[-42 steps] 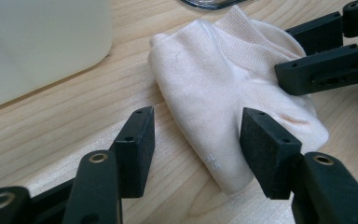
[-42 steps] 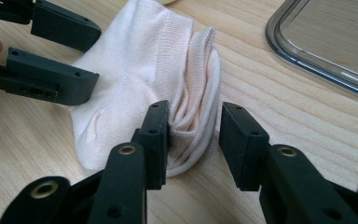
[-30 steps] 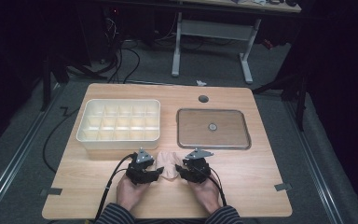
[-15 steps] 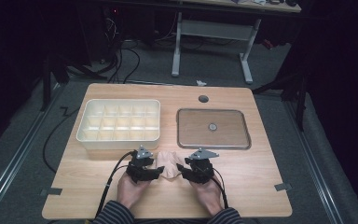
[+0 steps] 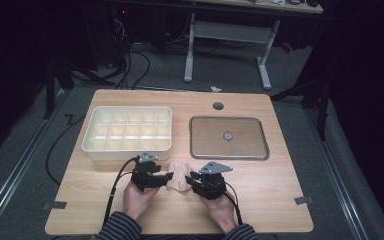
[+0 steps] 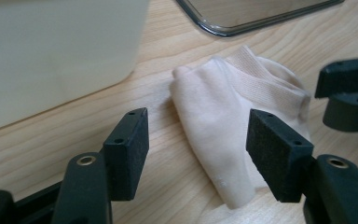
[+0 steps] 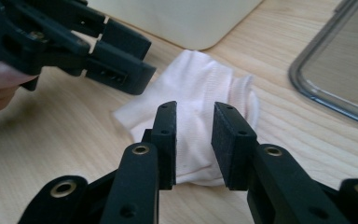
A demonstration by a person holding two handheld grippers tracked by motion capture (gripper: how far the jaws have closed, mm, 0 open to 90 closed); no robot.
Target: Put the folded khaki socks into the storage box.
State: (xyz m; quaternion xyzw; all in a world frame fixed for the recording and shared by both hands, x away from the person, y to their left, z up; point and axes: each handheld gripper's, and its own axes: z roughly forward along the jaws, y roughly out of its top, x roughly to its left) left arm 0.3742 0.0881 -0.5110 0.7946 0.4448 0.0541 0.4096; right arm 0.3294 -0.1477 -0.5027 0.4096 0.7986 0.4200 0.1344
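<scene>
From the high view the whole wooden table [image 5: 280,200] is laid out: a cream compartment box [image 5: 128,131] at far left, a metal tray [image 5: 228,138] at far right, and a pale pink sock [image 5: 180,175] near the front edge, between the left gripper [image 5: 166,176] and the right gripper [image 5: 189,178]. The gripper views add what that view cannot resolve. The left gripper view shows the sock [image 6: 228,121] folded and rumpled, with a ribbed cuff toward the tray and the long axis running from near to far; its jaws stand wide apart, bracketing the sock's near end without touching. In the right gripper view the right gripper [image 7: 193,140] has its jaws narrowly parted, with sock fabric [image 7: 200,93] between them; contact cannot be told.
</scene>
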